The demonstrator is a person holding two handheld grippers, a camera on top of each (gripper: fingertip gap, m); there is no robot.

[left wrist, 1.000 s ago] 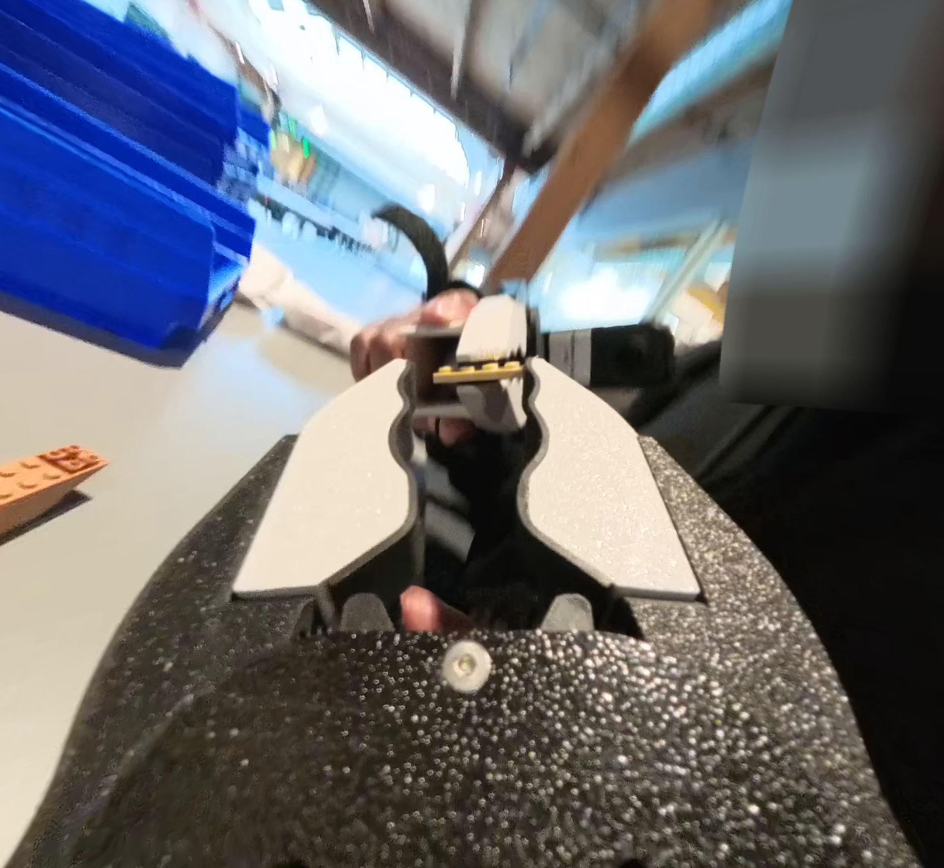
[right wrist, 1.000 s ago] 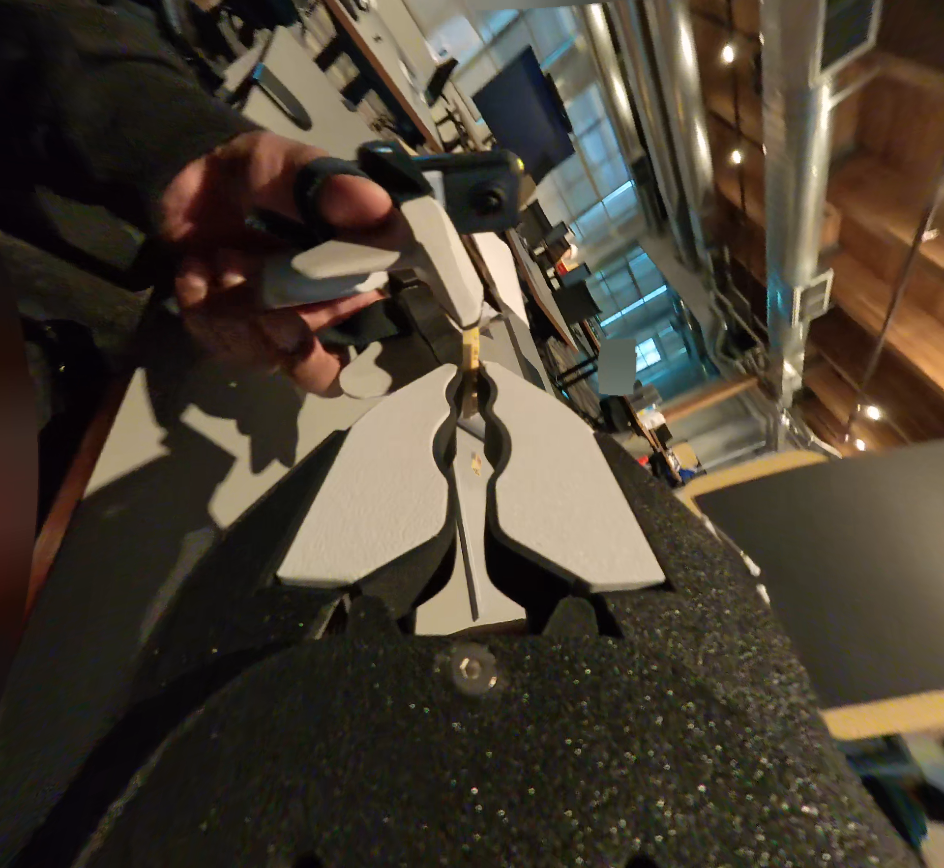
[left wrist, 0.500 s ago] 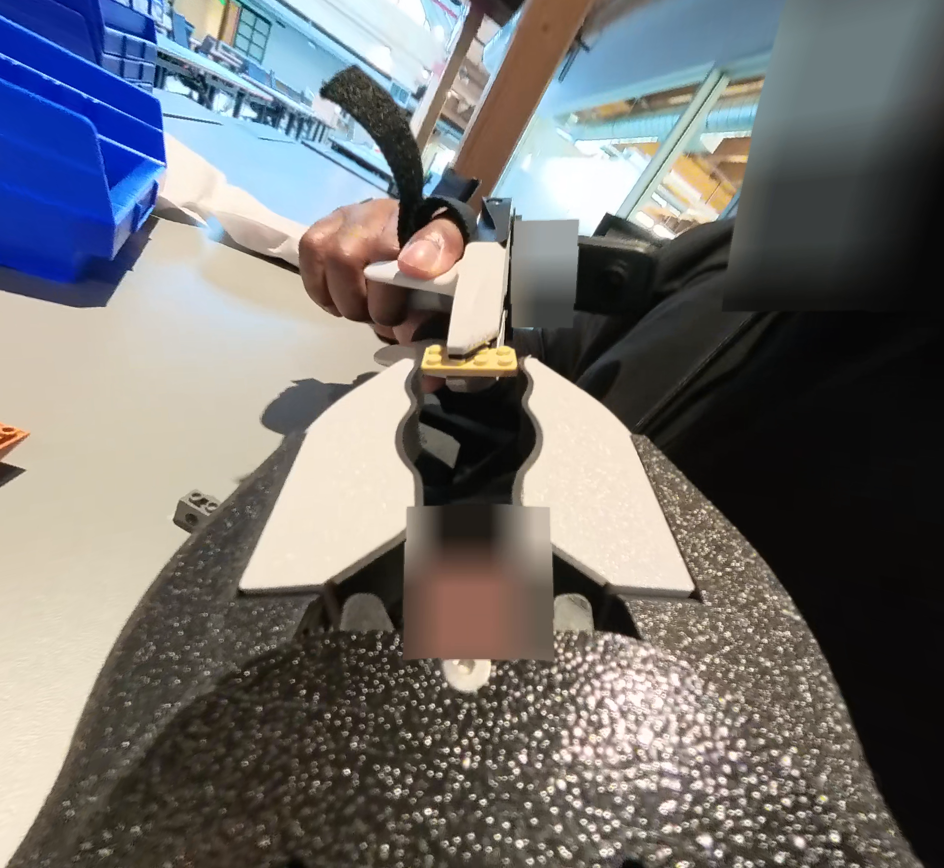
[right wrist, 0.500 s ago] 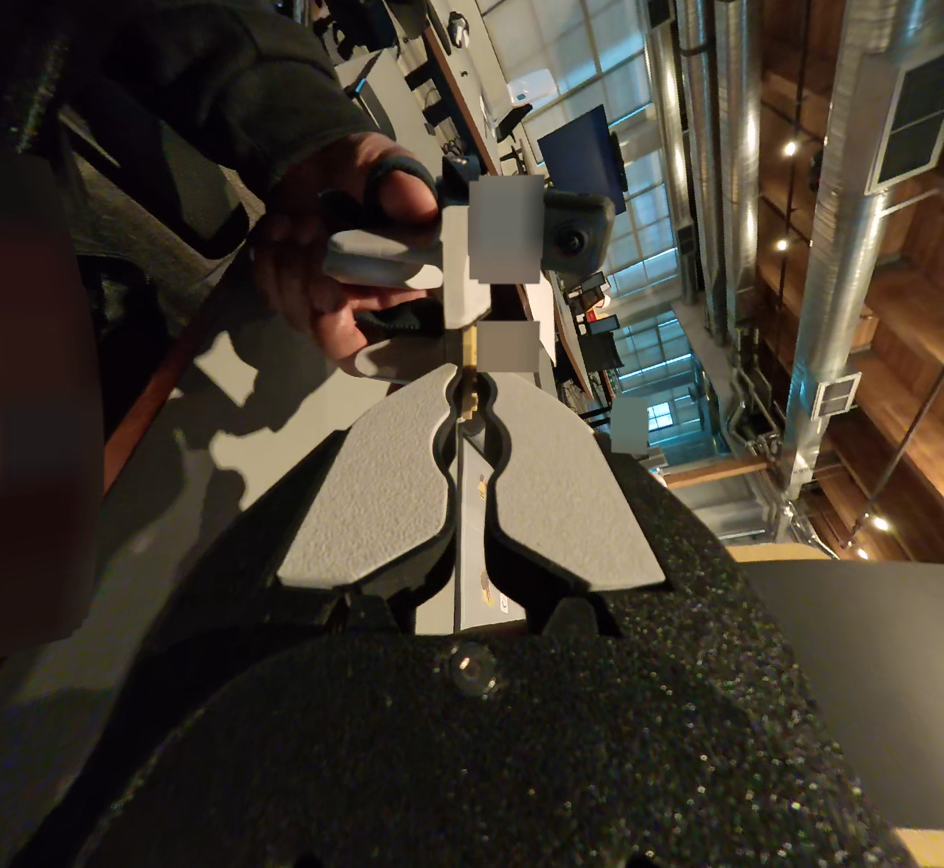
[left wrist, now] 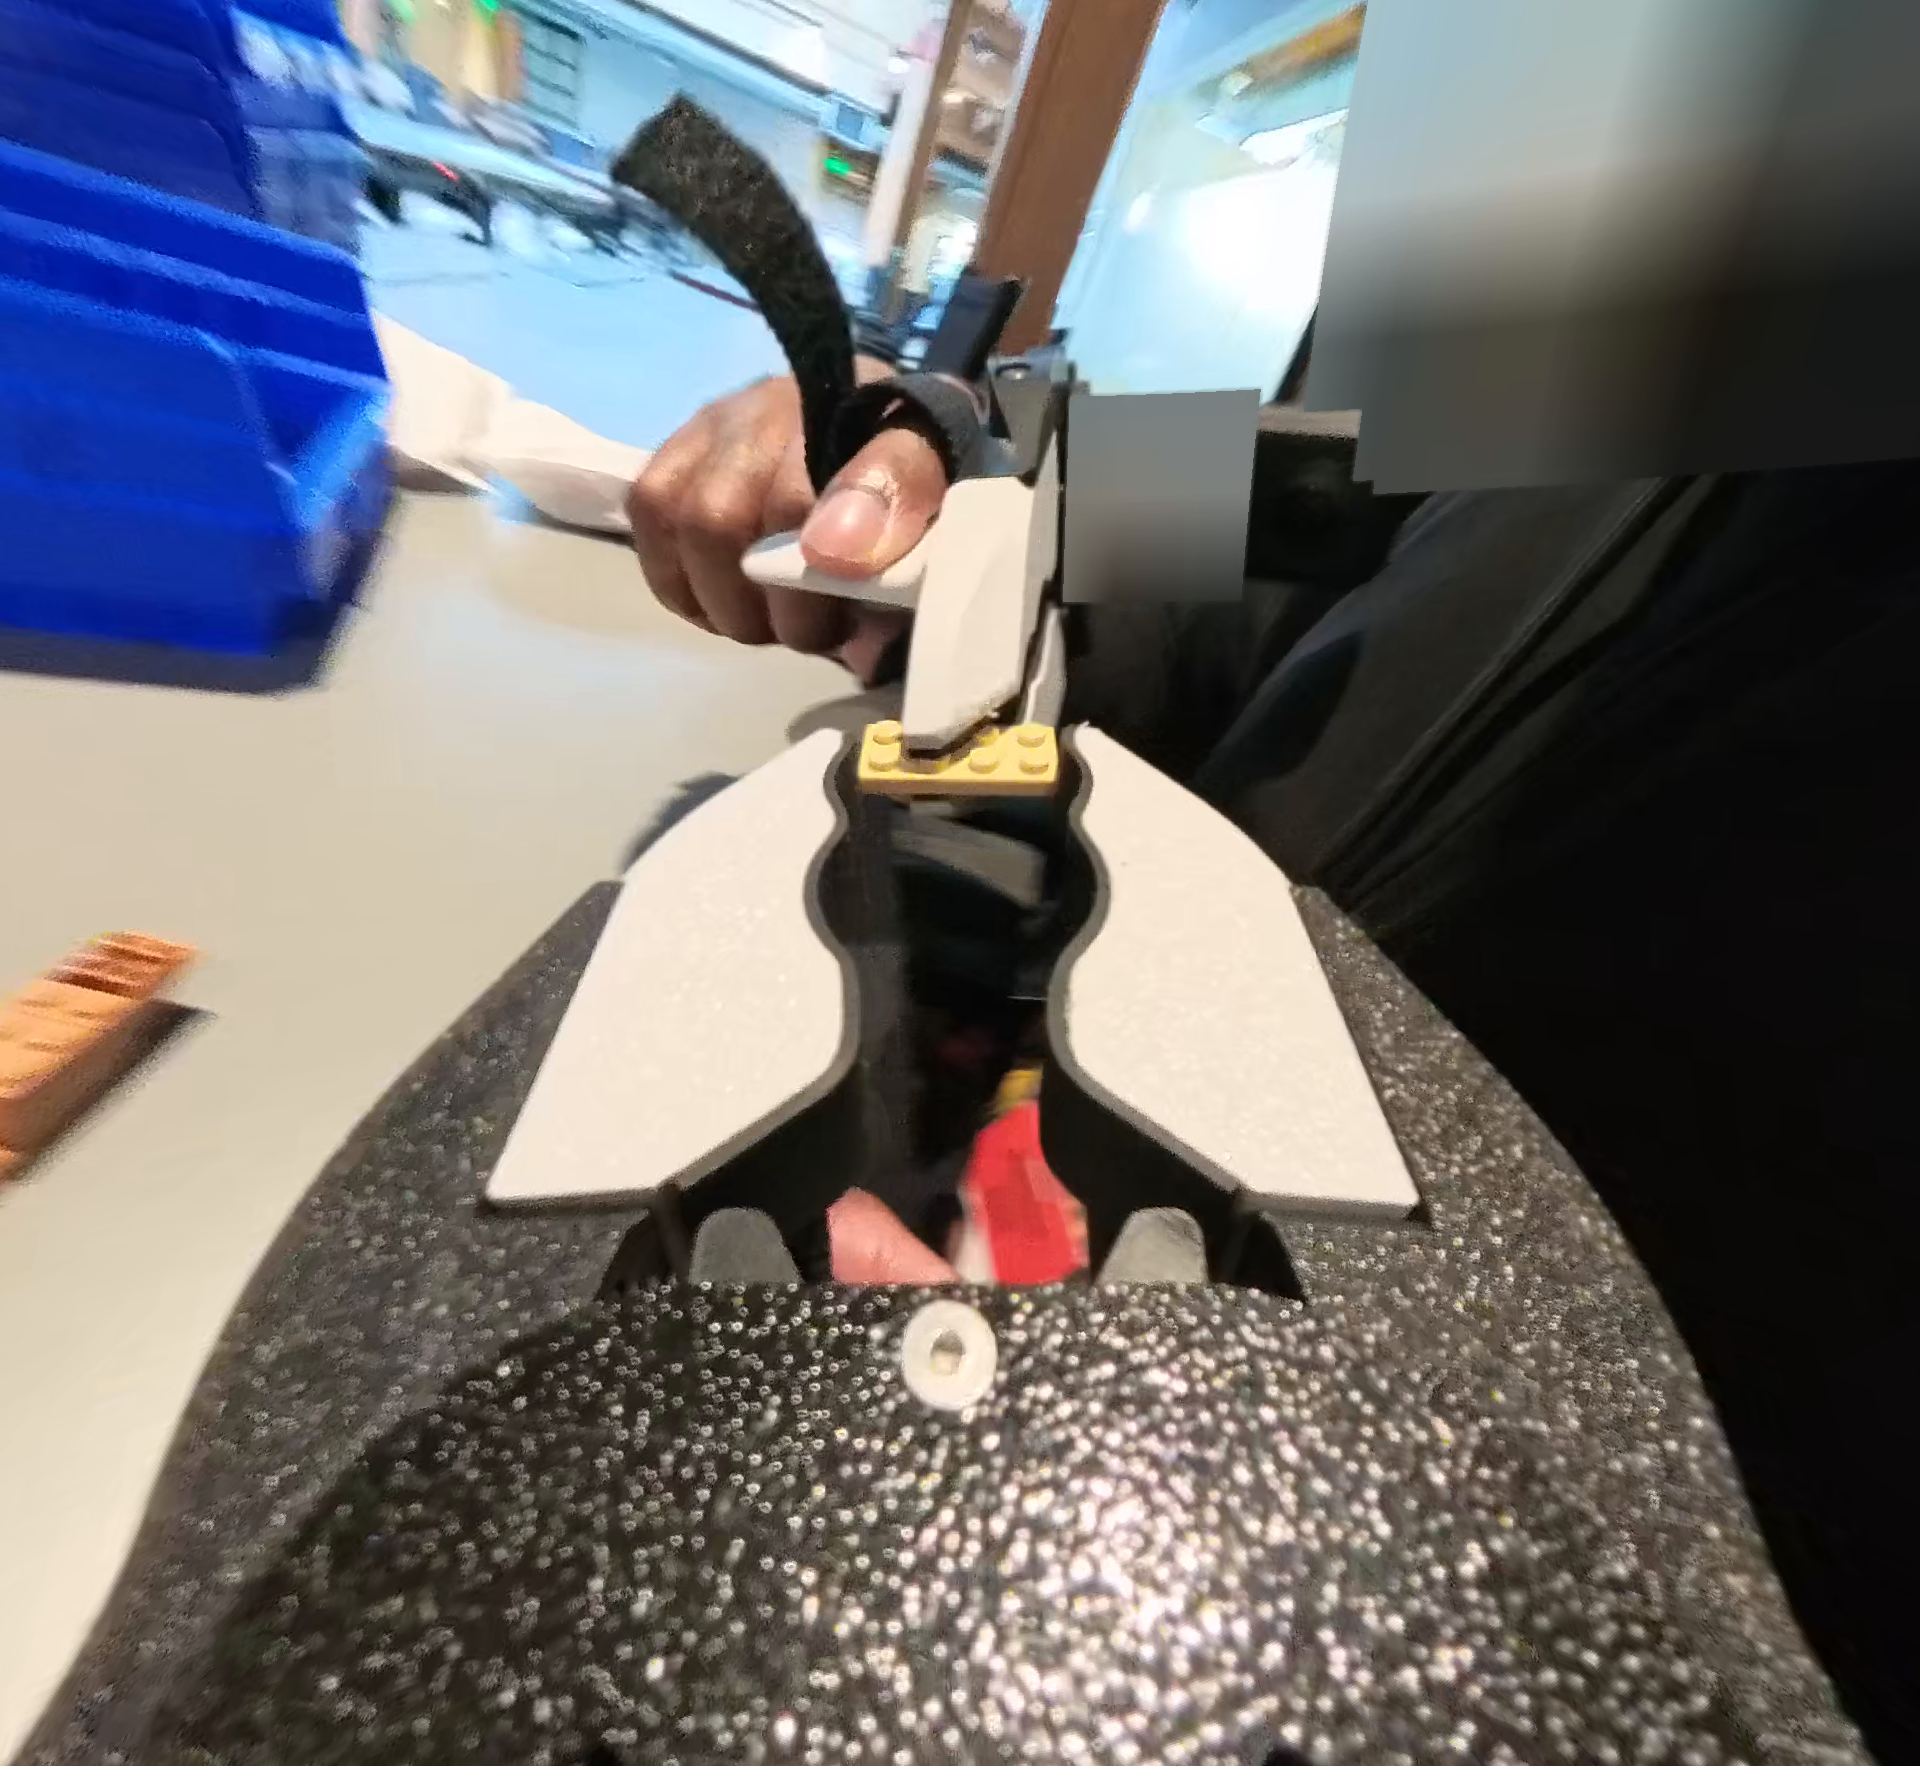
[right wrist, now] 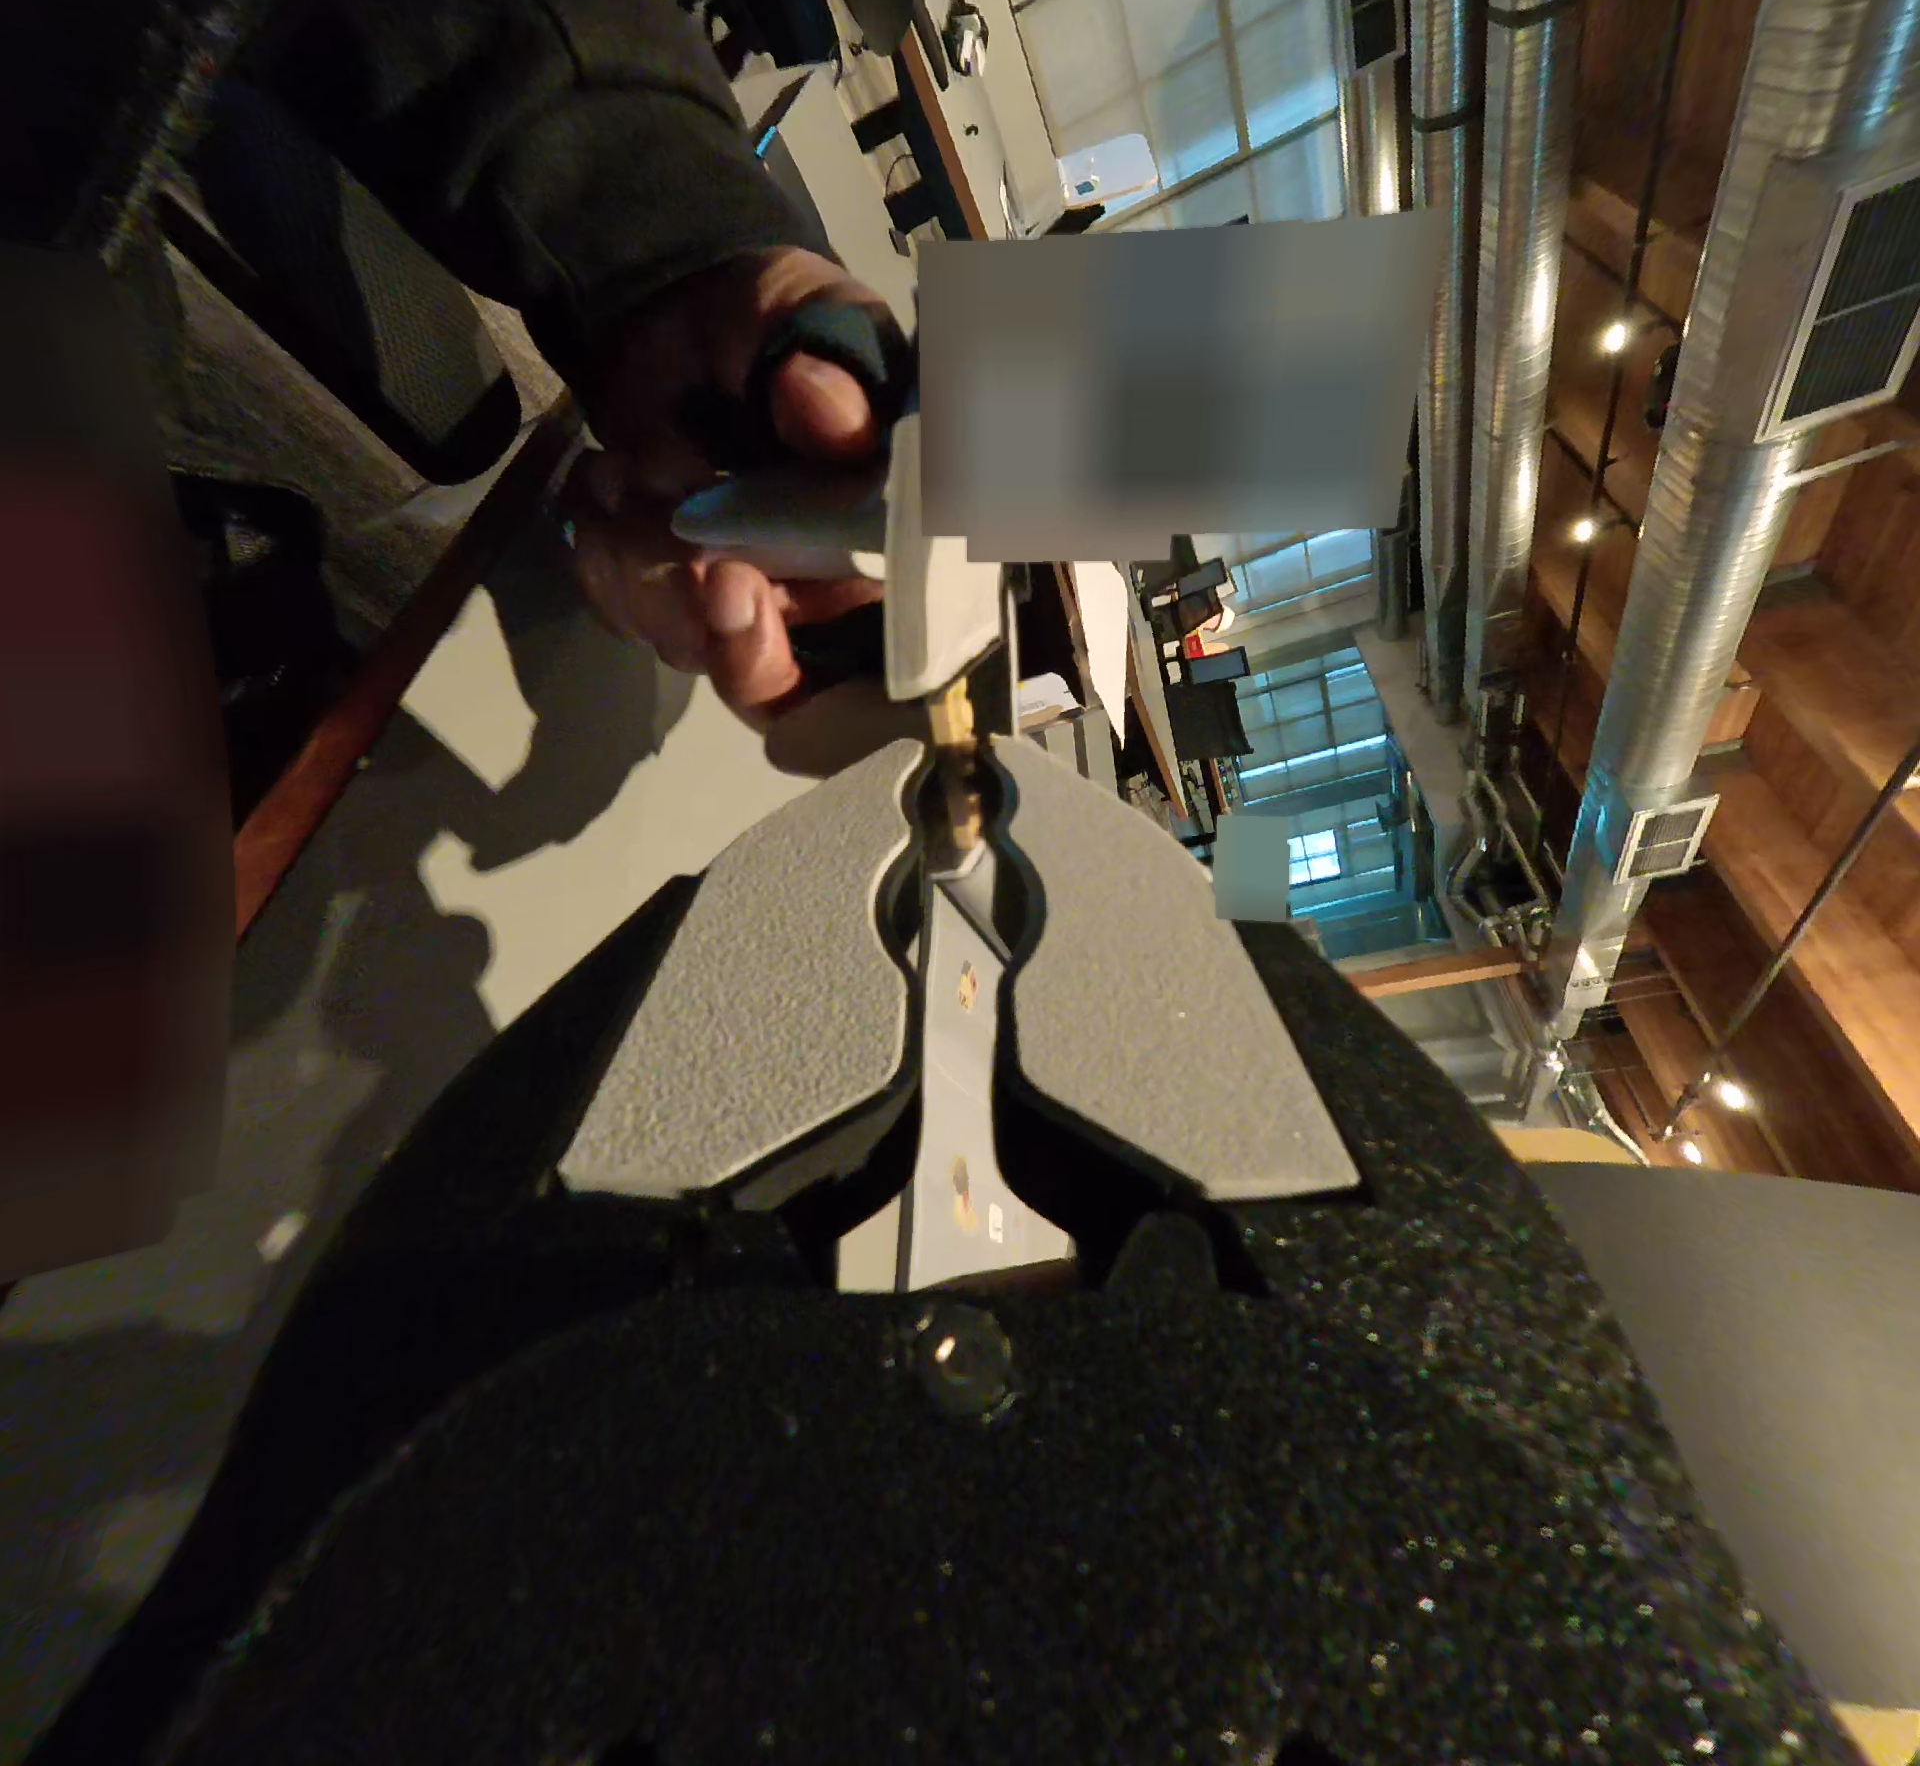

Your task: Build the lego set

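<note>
A small tan lego plate [left wrist: 961, 766] is held in the air between both grippers, above the grey table [left wrist: 312, 781]. My left gripper [left wrist: 961, 760] is shut on the plate's two short ends, studs facing up. My right gripper [left wrist: 971, 714] comes down from above and pinches the plate's far edge. In the right wrist view the plate [right wrist: 951, 729] shows edge-on between the tips of my right gripper [right wrist: 954, 786], with the left gripper [right wrist: 940, 656] shut on its far end. A person's hand [left wrist: 748, 511] holds the right gripper.
Blue storage bins [left wrist: 156, 366] stand at the far left of the table. An orange lego piece [left wrist: 83, 1020] lies on the table at the left edge. A white sheet [left wrist: 488, 428] lies behind the hand. The person's dark clothing [left wrist: 1558, 885] fills the right side.
Both grippers stay shut on the tan plate while the pair turns and shifts. In the left wrist view the orange piece has come back into view at the left.
</note>
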